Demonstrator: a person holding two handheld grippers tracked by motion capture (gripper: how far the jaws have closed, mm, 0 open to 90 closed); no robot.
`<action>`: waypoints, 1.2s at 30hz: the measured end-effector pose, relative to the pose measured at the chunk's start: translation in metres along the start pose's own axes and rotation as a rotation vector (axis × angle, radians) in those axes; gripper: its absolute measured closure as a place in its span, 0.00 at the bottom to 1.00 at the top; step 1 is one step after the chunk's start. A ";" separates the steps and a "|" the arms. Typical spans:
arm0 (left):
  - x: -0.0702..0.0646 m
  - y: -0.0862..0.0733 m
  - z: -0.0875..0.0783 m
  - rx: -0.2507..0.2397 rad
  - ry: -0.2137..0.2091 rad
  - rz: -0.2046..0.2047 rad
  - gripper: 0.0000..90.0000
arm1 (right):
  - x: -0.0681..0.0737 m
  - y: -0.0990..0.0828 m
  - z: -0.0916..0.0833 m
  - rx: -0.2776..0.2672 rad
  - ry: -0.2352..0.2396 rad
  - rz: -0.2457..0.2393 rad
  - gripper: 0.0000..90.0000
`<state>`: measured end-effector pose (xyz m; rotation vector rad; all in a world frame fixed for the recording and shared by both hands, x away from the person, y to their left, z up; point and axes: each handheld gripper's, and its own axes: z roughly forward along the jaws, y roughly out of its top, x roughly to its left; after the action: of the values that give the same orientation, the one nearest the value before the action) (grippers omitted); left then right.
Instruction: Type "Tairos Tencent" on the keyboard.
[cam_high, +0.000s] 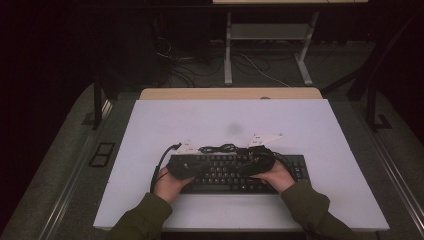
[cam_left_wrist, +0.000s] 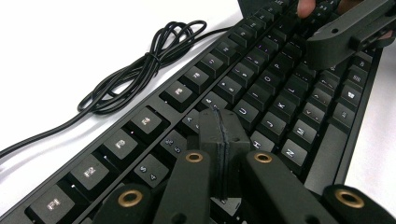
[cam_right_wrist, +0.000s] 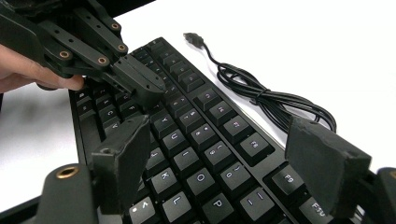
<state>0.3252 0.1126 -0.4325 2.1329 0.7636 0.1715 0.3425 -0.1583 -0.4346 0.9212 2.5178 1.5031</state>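
From above, a black keyboard (cam_high: 240, 172) lies near the front of a white table (cam_high: 230, 120), both hands on it and its coiled cable (cam_high: 220, 148) just behind. In the left gripper view, the left gripper (cam_left_wrist: 219, 126) hovers over the middle letter keys, jaws pressed together on nothing. In the right gripper view, the right gripper (cam_right_wrist: 224, 163) straddles the keys with jaws spread wide and empty.

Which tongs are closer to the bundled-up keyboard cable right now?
The right tongs. They hover open over the keyboard's middle keys, just below the coiled cable. The left tongs, shut, sit over the keyboard's left end, farther from it.
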 end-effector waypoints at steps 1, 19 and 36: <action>0.001 0.000 0.000 0.002 0.001 0.006 0.99 | 0.000 0.000 0.000 0.001 0.000 0.000 0.24; -0.001 -0.001 0.005 0.020 -0.006 0.010 0.99 | -0.001 0.000 0.000 0.001 -0.003 0.001 0.24; 0.002 0.001 0.001 0.007 -0.020 -0.011 0.94 | -0.005 -0.002 -0.004 -0.009 0.001 0.018 0.24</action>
<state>0.3272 0.1125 -0.4324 2.1335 0.7649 0.1416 0.3441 -0.1648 -0.4357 0.9449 2.5085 1.5188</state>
